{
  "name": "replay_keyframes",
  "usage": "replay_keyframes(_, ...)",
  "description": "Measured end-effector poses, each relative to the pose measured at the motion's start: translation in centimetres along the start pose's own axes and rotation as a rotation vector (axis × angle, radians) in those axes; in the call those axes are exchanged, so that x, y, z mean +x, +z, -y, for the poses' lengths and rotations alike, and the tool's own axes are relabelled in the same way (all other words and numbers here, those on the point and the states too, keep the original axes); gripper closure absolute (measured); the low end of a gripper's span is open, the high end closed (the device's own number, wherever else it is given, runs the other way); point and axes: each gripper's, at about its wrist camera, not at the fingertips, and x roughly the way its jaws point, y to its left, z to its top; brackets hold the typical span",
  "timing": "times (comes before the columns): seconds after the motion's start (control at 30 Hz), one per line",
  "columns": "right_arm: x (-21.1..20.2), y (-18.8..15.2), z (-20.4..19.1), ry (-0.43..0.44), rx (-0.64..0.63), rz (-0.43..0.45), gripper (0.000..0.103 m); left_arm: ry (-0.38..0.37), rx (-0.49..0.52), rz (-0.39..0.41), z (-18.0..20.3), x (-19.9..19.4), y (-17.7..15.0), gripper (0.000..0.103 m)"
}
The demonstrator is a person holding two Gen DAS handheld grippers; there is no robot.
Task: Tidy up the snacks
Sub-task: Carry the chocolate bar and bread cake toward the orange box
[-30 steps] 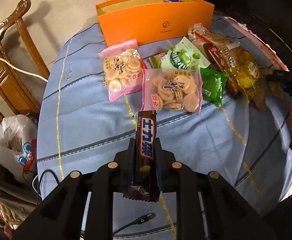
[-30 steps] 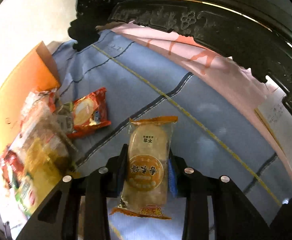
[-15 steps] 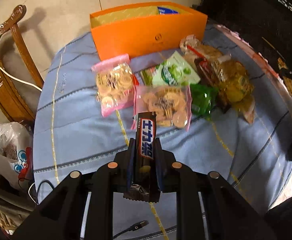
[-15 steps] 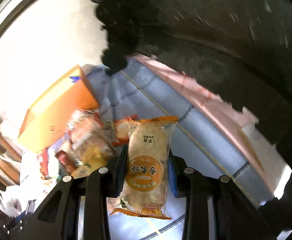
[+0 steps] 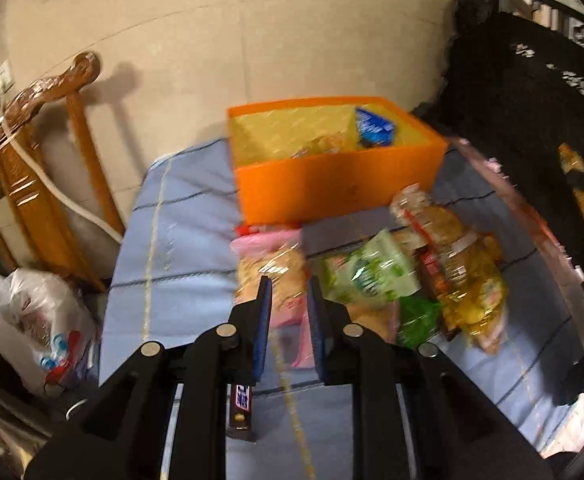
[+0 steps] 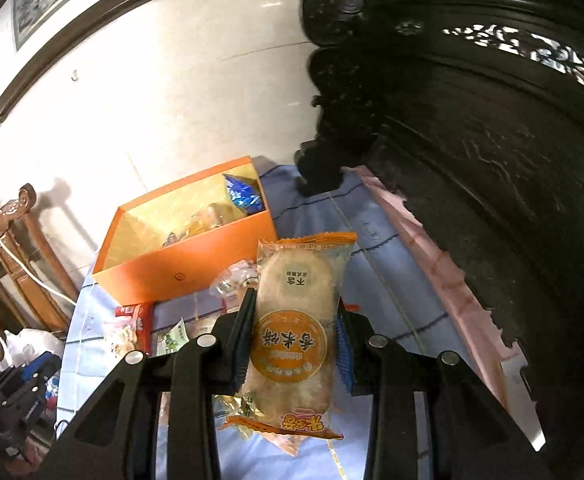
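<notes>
The left claw (image 5: 290, 312) is hanging over the table with the blue striped cloth (image 5: 180, 248). Its two fingers are standing a little way apart, and nothing is sitting between them. The dark brown chocolate bar with the blue and white label (image 5: 240, 404) is showing low down, under the claw's black frame and to the left of the gap. It is too blurry to tell if the bar is lying on the cloth.

Only the left view is showing the bar. It is also showing the pink bag of round cookies (image 5: 272, 264), the green and white bag (image 5: 371, 276) and the clear bag of yellow snacks (image 5: 467, 292), all lying close together just in front of the open orange cardboard box (image 5: 331, 184). A shiny blue packet (image 5: 373, 128) is sitting inside the box, at its right end. A white plastic bag (image 5: 24, 320) is sitting down by the wooden chair (image 5: 32, 152).

The right claw (image 6: 293, 308) is squeezing the clear and orange rice cracker packet (image 6: 295, 320) between its fingers and holding it up in the air. Only the right view is showing this up close. The box (image 6: 196, 268) is sitting past the packet, to the left. The big dark carved wood piece (image 6: 491, 160) is filling the right side.
</notes>
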Motion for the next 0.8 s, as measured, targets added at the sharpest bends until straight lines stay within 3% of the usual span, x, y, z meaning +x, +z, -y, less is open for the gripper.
replay_keyframes(0.1,0.6,-0.3,0.2,0.012,0.001,-0.008,0.068,0.121,0.072,-0.059,-0.8,1.5,-2.8,0.005)
replay_keyframes(0.17,1.1,-0.7,0.4,0.024,0.013,-0.027,0.068,0.169,0.136,-0.065,-1.3,2.5,-5.0,0.004)
replay_keyframes(0.23,1.5,-1.2,0.6,0.028,0.021,-0.043,0.068,0.177,0.176,-0.149,-1.8,4.4,-6.8,0.004)
replay_keyframes(0.3,1.8,-1.6,0.5,0.033,0.031,-0.051,0.068,0.188,0.190,-0.184,-2.6,6.1,-8.2,0.004)
replay_keyframes(0.4,2.3,-2.2,0.2,0.027,0.028,-0.075,0.068,0.105,0.132,-0.213,-3.6,8.0,-8.8,0.004)
replay_keyframes(0.47,2.3,-2.6,-0.1,0.024,0.018,-0.091,0.068,0.029,0.092,-0.224,-4.0,9.2,-9.0,0.008)
replay_keyframes(0.5,2.2,-2.8,-0.2,0.024,0.017,-0.096,0.068,0.034,0.073,-0.256,-4.2,10.2,-9.2,0.025)
replay_keyframes(0.53,2.2,-2.9,-0.3,0.024,0.018,-0.098,0.068,0.019,0.019,-0.235,-4.7,10.3,-9.1,0.044)
replay_keyframes(0.57,2.1,-2.9,-0.3,0.022,0.019,-0.098,0.068,-0.010,-0.066,-0.248,-5.5,10.6,-8.8,0.051)
replay_keyframes(0.6,2.0,-2.9,-0.3,0.021,0.020,-0.097,0.068,-0.005,-0.075,-0.254,-5.5,10.7,-8.6,0.082)
replay_keyframes(0.7,1.8,-2.7,-0.2,0.015,0.028,-0.093,0.068,0.042,0.005,-0.259,-4.3,11.0,-8.6,0.086)
replay_keyframes(0.8,1.3,-2.7,-0.5,0.019,0.014,-0.079,0.068,0.038,-0.024,-0.250,-4.2,10.6,-8.3,0.086)
